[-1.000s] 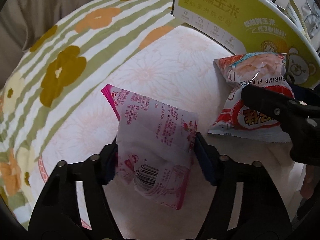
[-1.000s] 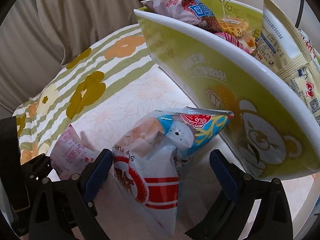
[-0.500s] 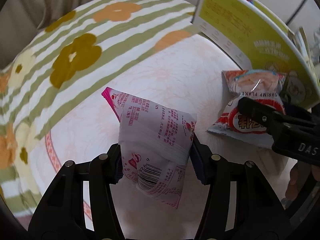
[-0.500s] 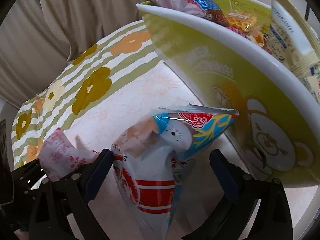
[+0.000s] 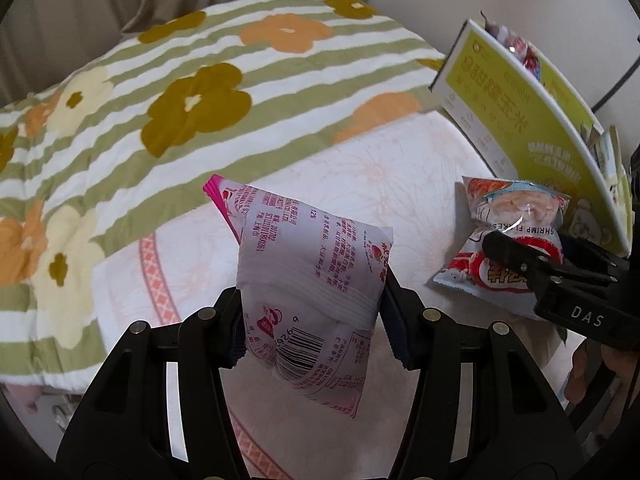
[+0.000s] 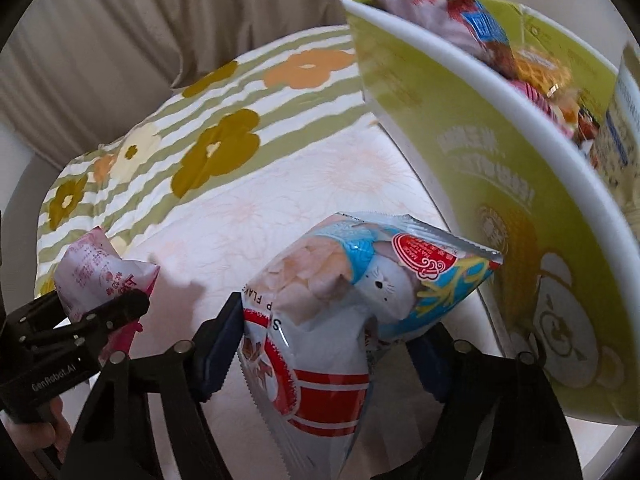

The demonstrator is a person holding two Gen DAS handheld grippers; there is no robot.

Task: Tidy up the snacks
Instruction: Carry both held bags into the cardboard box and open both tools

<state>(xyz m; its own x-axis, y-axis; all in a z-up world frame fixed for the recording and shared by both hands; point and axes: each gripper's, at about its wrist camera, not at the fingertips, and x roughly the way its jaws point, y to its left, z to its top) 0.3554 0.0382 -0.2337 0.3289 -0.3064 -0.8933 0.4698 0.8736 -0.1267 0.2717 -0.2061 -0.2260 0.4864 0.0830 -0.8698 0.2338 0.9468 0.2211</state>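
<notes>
My left gripper point(image 5: 312, 328) is shut on a pink-and-white snack packet point(image 5: 308, 276) and holds it above the bed. The packet also shows at the left of the right wrist view point(image 6: 96, 276). My right gripper point(image 6: 328, 352) is shut on a shrimp flakes bag point(image 6: 340, 320), red, white and blue, lifted near the box. That bag shows at the right of the left wrist view point(image 5: 516, 232). A yellow-green cardboard box point(image 6: 500, 184) with several snack packs inside stands at the right, also in the left wrist view point(image 5: 520, 112).
A pale floral sheet point(image 5: 380, 168) lies under the snacks. A green-striped quilt with flowers point(image 5: 180, 92) covers the bed behind. Beige curtains point(image 6: 180, 16) hang at the back. A dark cable point(image 5: 616, 84) runs beyond the box.
Both grippers have lifted and drawn back with their packets. The right gripper has closed on the shrimp flakes bag and raised it off the sheet.
</notes>
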